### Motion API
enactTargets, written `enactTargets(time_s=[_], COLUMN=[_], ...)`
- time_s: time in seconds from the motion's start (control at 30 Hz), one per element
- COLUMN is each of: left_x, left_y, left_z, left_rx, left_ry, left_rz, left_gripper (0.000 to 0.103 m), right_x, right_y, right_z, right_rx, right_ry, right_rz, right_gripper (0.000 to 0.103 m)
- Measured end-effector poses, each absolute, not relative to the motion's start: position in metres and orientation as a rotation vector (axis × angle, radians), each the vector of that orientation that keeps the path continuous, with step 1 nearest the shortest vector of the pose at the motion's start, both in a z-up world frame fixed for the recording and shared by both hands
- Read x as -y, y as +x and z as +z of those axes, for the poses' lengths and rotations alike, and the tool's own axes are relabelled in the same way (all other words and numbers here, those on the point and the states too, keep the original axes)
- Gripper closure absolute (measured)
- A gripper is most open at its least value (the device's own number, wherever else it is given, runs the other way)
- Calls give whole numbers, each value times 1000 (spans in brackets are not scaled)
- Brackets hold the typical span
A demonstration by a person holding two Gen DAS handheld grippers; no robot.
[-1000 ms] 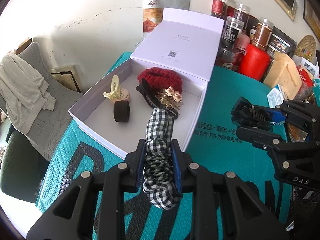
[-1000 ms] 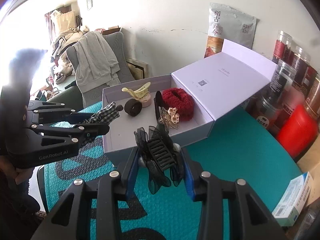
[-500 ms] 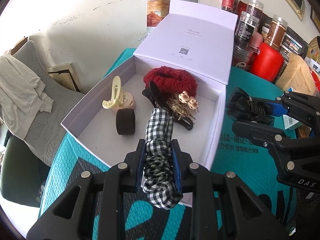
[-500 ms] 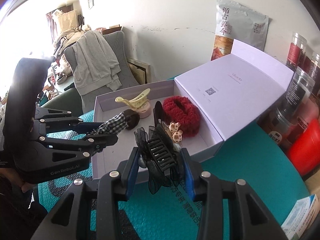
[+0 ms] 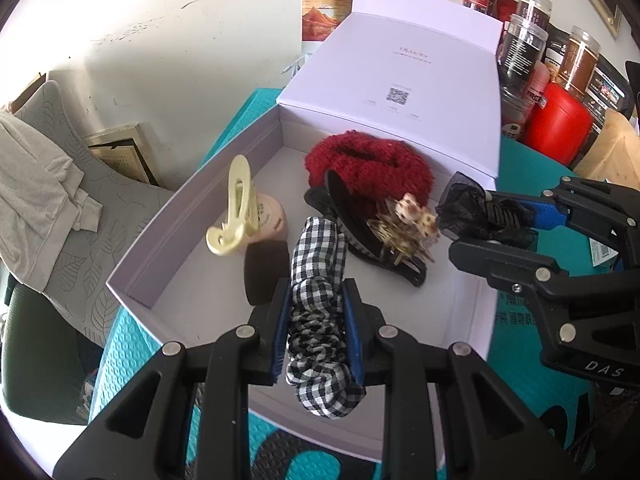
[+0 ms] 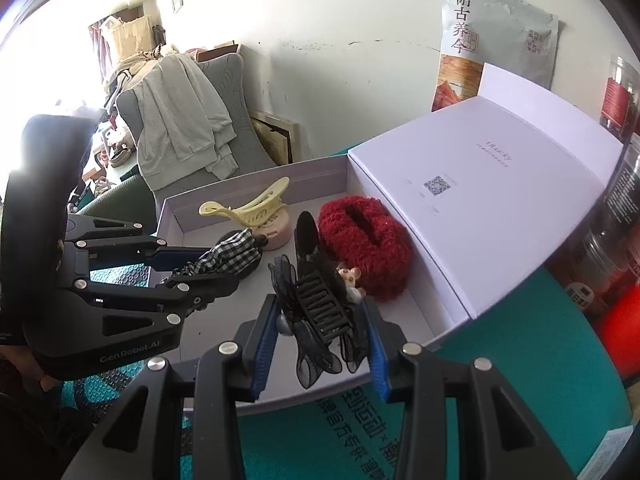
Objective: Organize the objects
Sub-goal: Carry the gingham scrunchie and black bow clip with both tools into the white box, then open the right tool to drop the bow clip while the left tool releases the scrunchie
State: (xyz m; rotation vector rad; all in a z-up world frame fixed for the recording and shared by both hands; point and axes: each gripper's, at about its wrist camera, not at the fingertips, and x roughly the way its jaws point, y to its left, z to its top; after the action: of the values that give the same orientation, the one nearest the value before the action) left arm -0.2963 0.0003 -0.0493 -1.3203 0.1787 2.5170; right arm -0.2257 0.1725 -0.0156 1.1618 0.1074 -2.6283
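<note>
Now both loads hang over the white box [image 5: 132, 276], the left gripper [image 5: 318, 328] pinching the checked scrunchie [image 5: 316, 272] and the right gripper [image 6: 320, 344] the black claw clip [image 6: 320, 304] (next, probably, lowering and releasing onto bare floor).

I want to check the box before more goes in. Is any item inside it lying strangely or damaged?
Nothing looks damaged. Only the yellow hair claw sits oddly: it rests tilted on top of the round pink case instead of on the floor of the white box.

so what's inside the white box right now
Inside the white box: a red scrunchie, yellow claw clip on a pink round case, a black clip, and a brown item, partly hidden behind the held checked scrunchie.
</note>
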Motion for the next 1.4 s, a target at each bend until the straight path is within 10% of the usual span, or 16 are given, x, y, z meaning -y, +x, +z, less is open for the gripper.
enactTargets(time_s=[1.4], left_x=[-16], left_y=[-402], left_z=[-71], left_rx=[-282], left_ry=[-1329], left_rz=[2483], left_gripper=[80], right_x=[-181], right_y=[-319], right_z=[-46], right_rx=[-124], right_ry=[1184], right_rz=[-2635], right_gripper=[63])
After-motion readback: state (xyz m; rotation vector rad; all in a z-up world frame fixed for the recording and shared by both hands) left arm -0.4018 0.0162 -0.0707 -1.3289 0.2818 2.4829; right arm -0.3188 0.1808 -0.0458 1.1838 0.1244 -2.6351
